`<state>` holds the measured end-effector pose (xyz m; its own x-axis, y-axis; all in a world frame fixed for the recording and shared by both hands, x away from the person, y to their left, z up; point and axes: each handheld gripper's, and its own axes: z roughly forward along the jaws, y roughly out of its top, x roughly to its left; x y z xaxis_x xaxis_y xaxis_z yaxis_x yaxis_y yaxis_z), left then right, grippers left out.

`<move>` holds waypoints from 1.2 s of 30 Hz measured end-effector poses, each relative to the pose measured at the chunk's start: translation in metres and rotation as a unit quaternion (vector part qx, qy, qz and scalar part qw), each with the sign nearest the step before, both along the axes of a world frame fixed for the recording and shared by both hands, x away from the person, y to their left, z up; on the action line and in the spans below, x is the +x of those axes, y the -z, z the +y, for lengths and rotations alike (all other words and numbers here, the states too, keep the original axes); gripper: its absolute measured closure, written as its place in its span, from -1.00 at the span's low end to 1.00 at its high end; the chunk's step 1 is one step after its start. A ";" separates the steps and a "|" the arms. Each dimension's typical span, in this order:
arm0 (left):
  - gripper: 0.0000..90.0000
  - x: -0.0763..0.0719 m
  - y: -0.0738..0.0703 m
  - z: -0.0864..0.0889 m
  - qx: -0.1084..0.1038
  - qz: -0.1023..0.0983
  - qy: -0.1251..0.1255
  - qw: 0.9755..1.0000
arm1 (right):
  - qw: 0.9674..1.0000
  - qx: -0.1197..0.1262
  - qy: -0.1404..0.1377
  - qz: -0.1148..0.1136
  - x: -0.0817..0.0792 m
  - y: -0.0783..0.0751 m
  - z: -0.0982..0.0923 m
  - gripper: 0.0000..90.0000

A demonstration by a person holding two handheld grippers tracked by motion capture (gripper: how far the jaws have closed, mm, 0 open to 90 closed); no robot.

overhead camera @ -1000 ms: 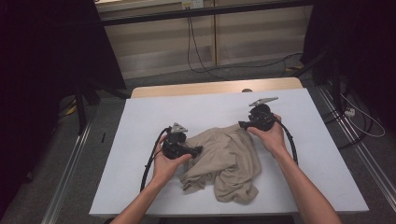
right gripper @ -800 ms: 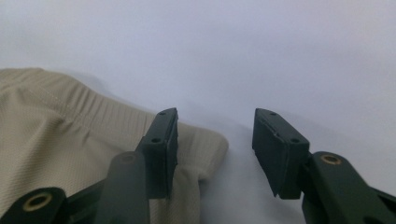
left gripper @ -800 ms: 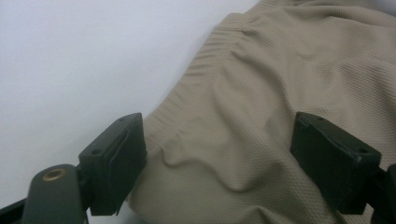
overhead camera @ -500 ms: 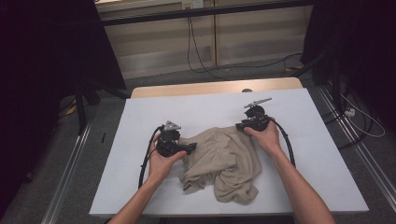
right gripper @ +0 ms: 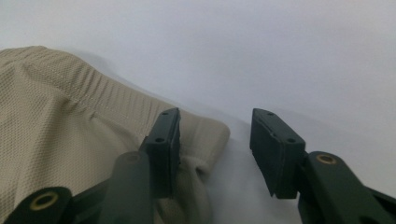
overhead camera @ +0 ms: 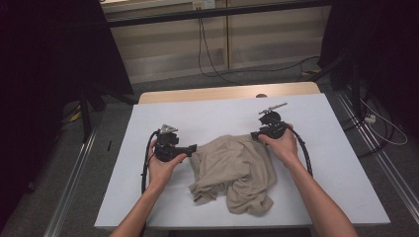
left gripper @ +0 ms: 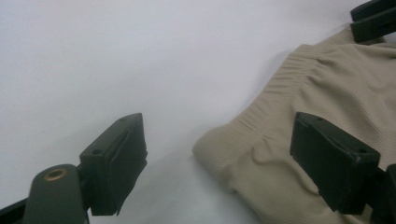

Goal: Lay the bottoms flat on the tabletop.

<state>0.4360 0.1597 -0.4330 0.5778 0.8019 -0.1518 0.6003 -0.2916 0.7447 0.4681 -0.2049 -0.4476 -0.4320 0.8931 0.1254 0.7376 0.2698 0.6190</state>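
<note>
High view: my left gripper (overhead camera: 190, 147) has slid away from the beige garment (overhead camera: 236, 170) heaped mid-table. Left gripper view: jaws wide, straddling its corner. Right gripper view: my right gripper (right gripper: 215, 149), jaws just reopening, half open around the waistband, no grip.

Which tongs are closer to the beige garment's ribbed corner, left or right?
Right. The right tongs straddle the beige garment at its ribbed corner, jaws apart, having just been opening. The left tongs are open at the garment's opposite edge, with a fold lying between them, unpinched.
</note>
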 end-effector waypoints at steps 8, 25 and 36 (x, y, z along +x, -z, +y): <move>-0.59 0.002 0.002 0.000 0.003 0.003 -0.002 1.000 | 0.999 0.046 0.014 0.020 -0.003 0.005 -0.003 0.61; 0.30 0.028 0.015 -0.023 -0.005 0.055 0.014 0.998 | 0.998 0.049 -0.005 -0.045 -0.015 -0.005 -0.020 0.92; 0.28 0.033 0.023 -0.018 -0.019 0.074 0.012 0.997 | 0.998 0.045 -0.012 -0.051 -0.017 -0.003 -0.021 0.92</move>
